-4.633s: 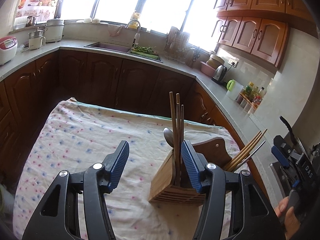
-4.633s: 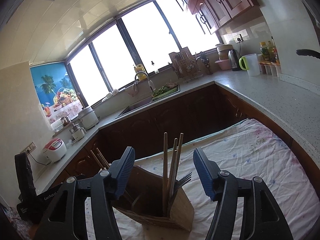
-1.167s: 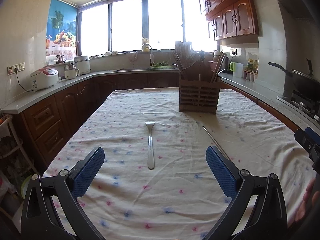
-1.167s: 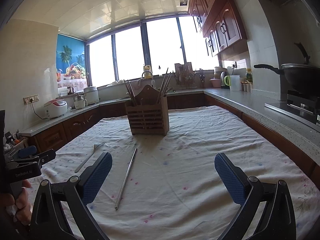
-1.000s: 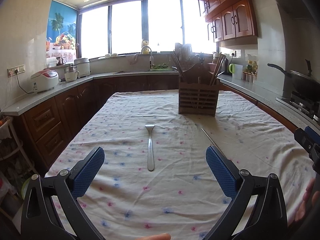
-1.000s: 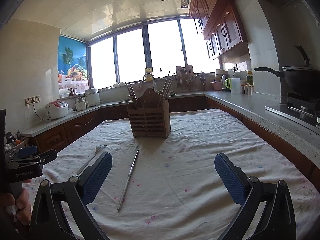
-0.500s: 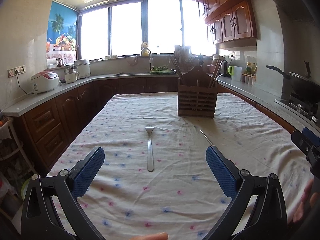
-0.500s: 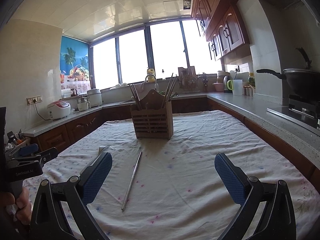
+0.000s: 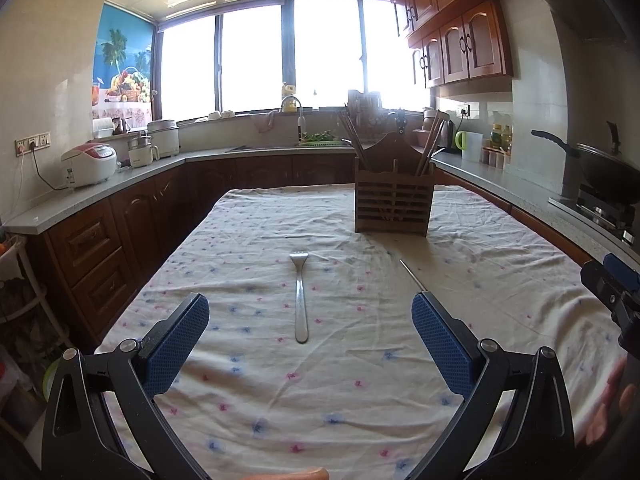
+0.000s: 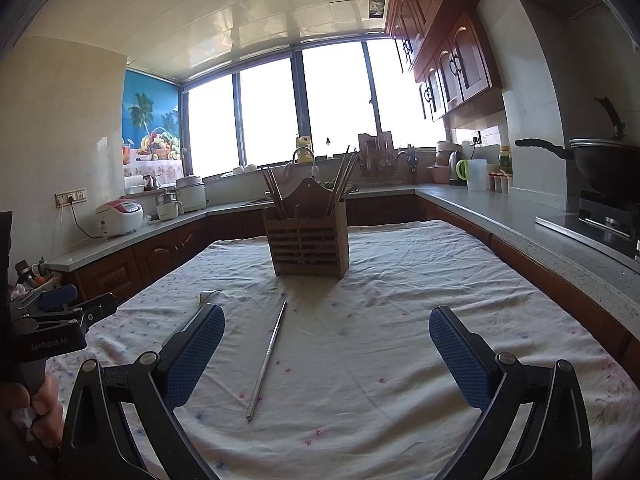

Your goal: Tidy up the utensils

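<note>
Ahead of left claw (image 9: 310,334) — fork (image 9: 301,300)

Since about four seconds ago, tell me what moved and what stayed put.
Both grippers, the left gripper and the right gripper, pulled back from close above the wooden utensil holder to the table's near end, open and empty. The fork and metal chopstick haven't moved in the last second.

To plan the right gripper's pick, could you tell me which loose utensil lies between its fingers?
The thin metal chopstick; the fork lies farther left, partly hidden behind the left finger.
</note>
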Demonstrator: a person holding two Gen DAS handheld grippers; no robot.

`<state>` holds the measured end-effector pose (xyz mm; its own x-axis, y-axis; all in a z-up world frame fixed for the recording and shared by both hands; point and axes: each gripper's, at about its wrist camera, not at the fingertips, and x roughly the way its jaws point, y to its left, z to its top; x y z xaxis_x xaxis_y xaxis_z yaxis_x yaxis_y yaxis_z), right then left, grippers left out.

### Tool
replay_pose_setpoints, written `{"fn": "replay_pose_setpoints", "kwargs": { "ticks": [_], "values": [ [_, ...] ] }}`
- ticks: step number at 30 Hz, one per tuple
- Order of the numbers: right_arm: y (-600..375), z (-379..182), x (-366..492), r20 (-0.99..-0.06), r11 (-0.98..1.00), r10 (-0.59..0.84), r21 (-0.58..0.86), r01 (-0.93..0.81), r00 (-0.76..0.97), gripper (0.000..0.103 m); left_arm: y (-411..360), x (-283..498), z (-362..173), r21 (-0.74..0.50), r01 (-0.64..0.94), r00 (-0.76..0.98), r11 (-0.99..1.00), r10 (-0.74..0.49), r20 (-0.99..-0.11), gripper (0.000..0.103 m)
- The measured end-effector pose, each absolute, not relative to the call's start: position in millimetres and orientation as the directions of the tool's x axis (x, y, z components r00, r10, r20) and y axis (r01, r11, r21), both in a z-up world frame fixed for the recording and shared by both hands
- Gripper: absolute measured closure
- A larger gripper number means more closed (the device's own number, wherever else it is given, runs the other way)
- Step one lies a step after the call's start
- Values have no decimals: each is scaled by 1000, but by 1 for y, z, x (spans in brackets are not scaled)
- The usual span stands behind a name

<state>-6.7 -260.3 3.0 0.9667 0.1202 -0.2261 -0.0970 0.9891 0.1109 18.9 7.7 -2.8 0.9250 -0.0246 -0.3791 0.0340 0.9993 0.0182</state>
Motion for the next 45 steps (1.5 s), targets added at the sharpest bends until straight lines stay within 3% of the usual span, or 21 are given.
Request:
{"fn": "replay_pose_setpoints", "kwargs": {
  "ticks": [45],
  "values": [
    [-252, 13, -5, -215, 987, 138, 109, -117, 967, 0, 4, 22, 2, 31, 61, 924, 998, -45, -381, 0]
  ]
}}
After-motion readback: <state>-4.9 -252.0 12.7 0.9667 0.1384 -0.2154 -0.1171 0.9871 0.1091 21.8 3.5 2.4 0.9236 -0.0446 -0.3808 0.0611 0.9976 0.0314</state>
